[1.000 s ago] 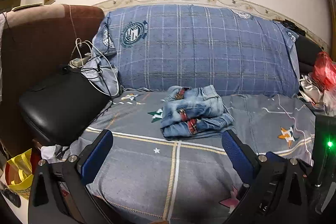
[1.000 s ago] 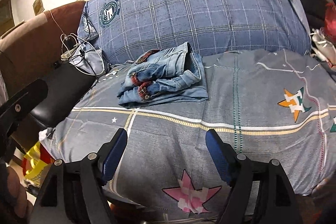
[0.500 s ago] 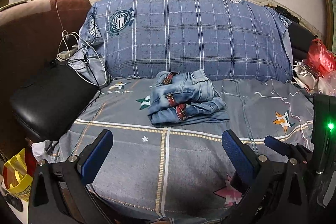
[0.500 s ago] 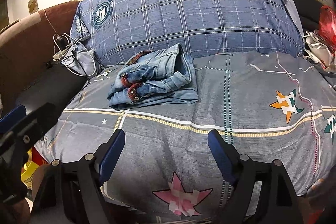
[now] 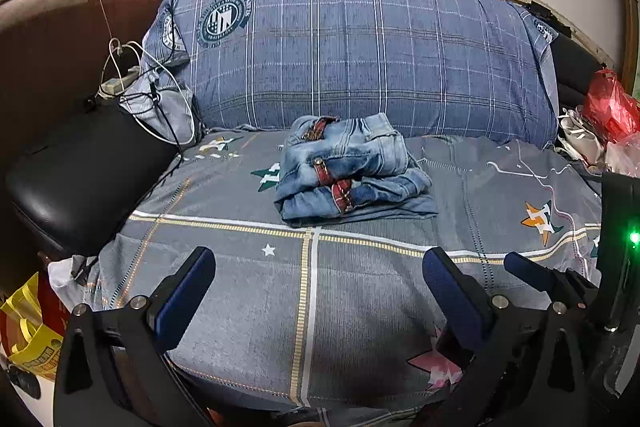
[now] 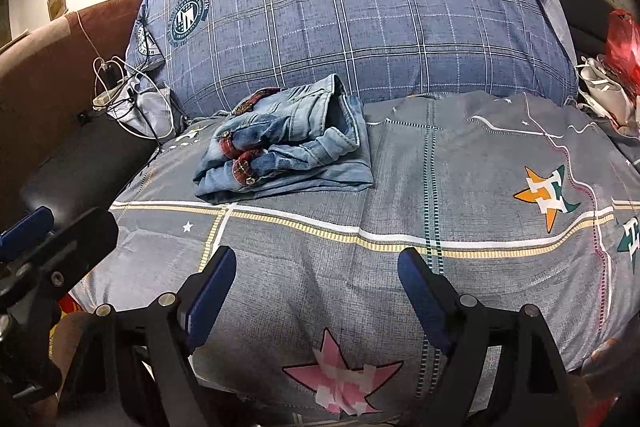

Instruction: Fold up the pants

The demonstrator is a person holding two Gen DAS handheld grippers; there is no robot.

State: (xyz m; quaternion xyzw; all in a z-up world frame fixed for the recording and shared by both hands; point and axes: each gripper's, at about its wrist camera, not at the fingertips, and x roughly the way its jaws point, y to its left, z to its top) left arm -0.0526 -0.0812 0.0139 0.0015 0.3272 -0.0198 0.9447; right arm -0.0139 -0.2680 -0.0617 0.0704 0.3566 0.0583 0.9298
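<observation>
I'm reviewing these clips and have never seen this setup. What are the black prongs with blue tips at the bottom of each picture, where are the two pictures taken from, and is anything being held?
There is no robot here. A person holds a two-finger gripper in each hand, and a fisheye camera on each gripper looks forward along its fingers. One picture comes from the left gripper, the other from the right gripper. The blue-tipped prongs are the fingers. Both grippers are open, hold nothing, and hover over the near edge of the bed.

On the grey bedspread lie the jeans, folded into a compact bundle with red-trimmed cuffs showing, in front of a big blue plaid pillow. The folding looks finished. The black thing at the left edge of the right-hand picture is the other gripper.
</observation>
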